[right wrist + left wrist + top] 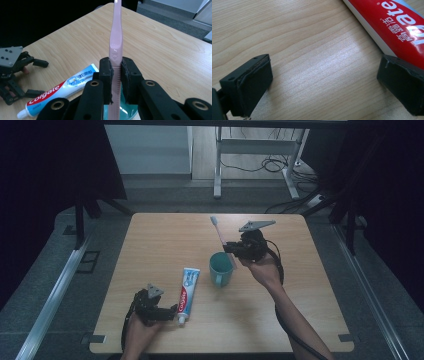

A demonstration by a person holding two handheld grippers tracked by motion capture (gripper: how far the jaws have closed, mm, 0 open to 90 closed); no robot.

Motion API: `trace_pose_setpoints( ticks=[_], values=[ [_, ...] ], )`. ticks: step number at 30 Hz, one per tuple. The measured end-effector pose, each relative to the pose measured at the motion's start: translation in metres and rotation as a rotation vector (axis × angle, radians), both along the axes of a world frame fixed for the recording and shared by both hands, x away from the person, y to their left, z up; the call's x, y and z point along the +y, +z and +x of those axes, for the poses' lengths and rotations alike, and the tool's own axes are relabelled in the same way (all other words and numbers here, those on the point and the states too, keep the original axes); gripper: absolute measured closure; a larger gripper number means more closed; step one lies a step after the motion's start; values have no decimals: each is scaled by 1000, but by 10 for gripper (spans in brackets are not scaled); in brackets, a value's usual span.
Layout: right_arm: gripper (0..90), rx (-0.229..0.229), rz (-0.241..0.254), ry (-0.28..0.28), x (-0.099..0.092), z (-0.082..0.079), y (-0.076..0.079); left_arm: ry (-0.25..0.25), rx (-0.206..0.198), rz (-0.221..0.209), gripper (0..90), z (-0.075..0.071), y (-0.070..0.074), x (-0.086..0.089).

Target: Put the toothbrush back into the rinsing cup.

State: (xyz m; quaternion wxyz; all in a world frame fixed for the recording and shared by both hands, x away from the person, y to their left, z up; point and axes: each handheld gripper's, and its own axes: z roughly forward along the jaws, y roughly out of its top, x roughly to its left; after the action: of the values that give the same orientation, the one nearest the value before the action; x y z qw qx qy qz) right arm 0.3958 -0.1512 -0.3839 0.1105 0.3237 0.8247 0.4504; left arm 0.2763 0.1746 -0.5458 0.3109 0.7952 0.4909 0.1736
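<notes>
Right gripper clamped on a pink toothbrush, jaws pressed to both flat sides of the handle, lower down its length. Brush running up and away from the jaws, head end cut off by the top edge of the right gripper view; in the high view the brush slants up-left from the gripper, head farthest from the hand. Directly below the jaws, a teal cup; lower end of the handle over or inside its mouth, cannot tell which. In the high view, cup just beside the gripper, toward the person's side.

Further off, left of the cup, a toothpaste tube flat on the table, cap end nearest the table's front edge.

Left gripper low over the table beside the tube's cap end, jaws spread wide, nothing between them but bare wood. One jaw just beside the tube, touching or not unclear.
</notes>
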Motion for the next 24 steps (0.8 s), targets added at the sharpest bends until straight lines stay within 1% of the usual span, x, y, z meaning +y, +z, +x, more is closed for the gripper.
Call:
trace_pose_setpoints(
  ticks=[5,9,12,24],
  values=[
    [786,-8,7,-5,4,4,0,0,0,0,2,0,0,0],
    [786,-6,9,-7,6,5,-1,0,0,1,2,0,0,0],
    [786,-10,13,-7,8,8,-4,0,0,1,2,0,0,0],
    [786,5,15,-14,14,14,-24,-1,3,2,2,0,0,0]
  ],
)
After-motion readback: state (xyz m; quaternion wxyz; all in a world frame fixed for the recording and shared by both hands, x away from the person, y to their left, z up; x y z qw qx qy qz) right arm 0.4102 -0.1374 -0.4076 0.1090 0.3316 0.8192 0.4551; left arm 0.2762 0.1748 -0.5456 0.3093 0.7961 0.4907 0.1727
